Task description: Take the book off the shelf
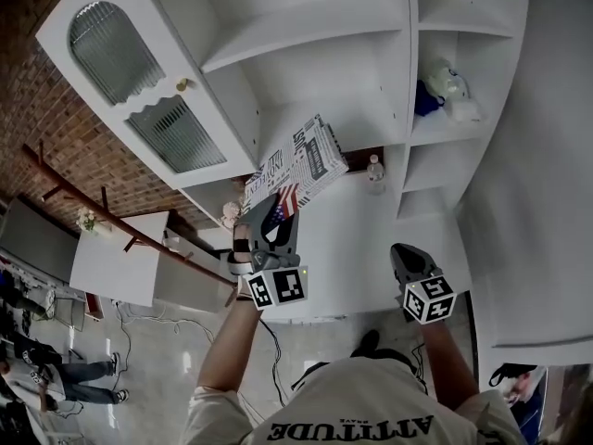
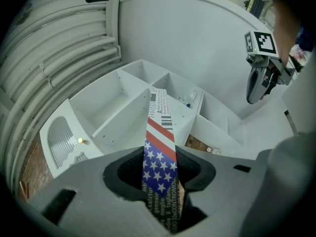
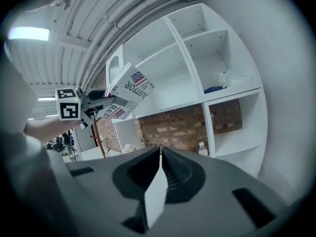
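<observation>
L: my left gripper [image 1: 276, 219] pinches the book [image 1: 301, 167] by its flag-printed end | BOOK: in the air in front of the white shelf [image 1: 435, 128], tilted toward 1 o'clock from that gripper | R: my right gripper [image 1: 406, 260], at 3 o'clock of the left, jaws pressed together, holding nothing

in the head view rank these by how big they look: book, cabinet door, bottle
1. cabinet door, largest
2. book, though it sits nearer the camera than the shelves
3. bottle, clearly smallest
</observation>
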### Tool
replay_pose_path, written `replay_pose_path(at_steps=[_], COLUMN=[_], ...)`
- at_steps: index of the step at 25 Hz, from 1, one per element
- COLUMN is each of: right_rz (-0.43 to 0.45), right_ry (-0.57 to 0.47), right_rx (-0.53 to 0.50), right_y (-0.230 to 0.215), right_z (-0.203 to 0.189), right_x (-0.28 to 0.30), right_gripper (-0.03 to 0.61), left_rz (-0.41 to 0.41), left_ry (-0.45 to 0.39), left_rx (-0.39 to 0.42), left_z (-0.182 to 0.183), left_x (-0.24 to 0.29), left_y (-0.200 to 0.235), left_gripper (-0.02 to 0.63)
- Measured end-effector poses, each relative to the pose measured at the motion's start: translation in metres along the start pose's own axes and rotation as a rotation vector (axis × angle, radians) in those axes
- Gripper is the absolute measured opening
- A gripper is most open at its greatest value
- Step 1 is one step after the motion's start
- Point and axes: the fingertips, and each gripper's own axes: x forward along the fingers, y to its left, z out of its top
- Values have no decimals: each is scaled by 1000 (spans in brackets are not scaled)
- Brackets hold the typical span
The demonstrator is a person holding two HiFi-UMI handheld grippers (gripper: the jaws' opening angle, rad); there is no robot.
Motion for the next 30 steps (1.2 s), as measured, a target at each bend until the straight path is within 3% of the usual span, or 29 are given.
replay_pose_path(at_steps=[18, 30], right_rz=[11, -47], right_ry=[24, -52], right_rx=[-115, -172], right_y=[107, 126], right_z=[-24, -4], right_x=[-107, -180], right_gripper=[32, 32], left_rz=[47, 68], left_ry=[56, 56], left_rx=[-159, -368], left_z=[-23, -23], left_x=[-179, -267], left_y=[-8, -22], left_gripper=[175, 175])
